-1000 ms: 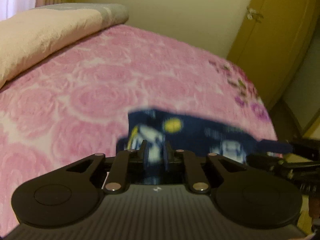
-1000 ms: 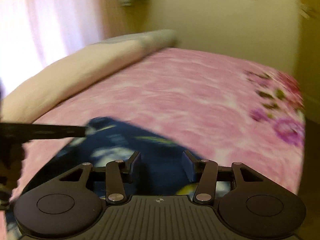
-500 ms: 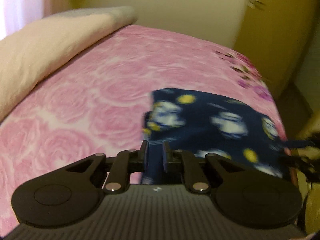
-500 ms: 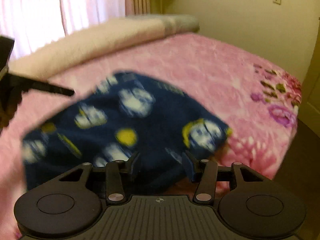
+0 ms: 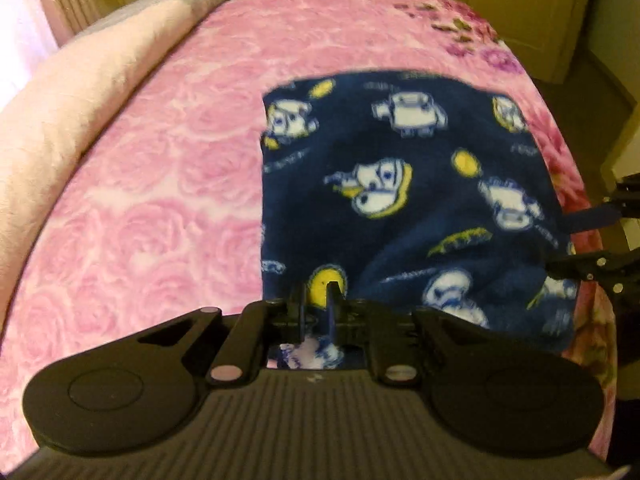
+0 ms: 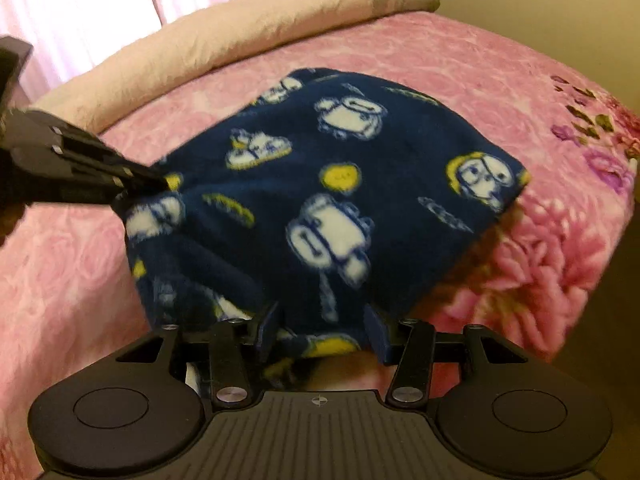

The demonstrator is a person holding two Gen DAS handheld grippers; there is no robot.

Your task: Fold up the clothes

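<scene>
From my left wrist camera, starting at the left, I see a cream rolled blanket [image 5: 76, 120] lying along the far edge of the bed; beside it the pink rose bedspread [image 5: 168, 184] covers the mattress; to the right of its middle lies the navy fleece garment [image 5: 400, 184] with white cartoon figures and yellow spots, spread mostly flat and reaching the near right edge of the bed. My left gripper [image 5: 316, 300] has its jaws almost pressed together, and they pinch the near edge of the garment; a fold of the cloth shows between and behind the pads. At the far right of this view my right gripper [image 5: 576, 240] touches the garment's corner. In the right wrist camera the right gripper [image 6: 322, 328] stands half spread, with a thick bunch of the garment [image 6: 360, 184] filling the gap between its pads; I read this as a grip; the left gripper [image 6: 132, 184] comes in from the left and holds another corner.
</scene>
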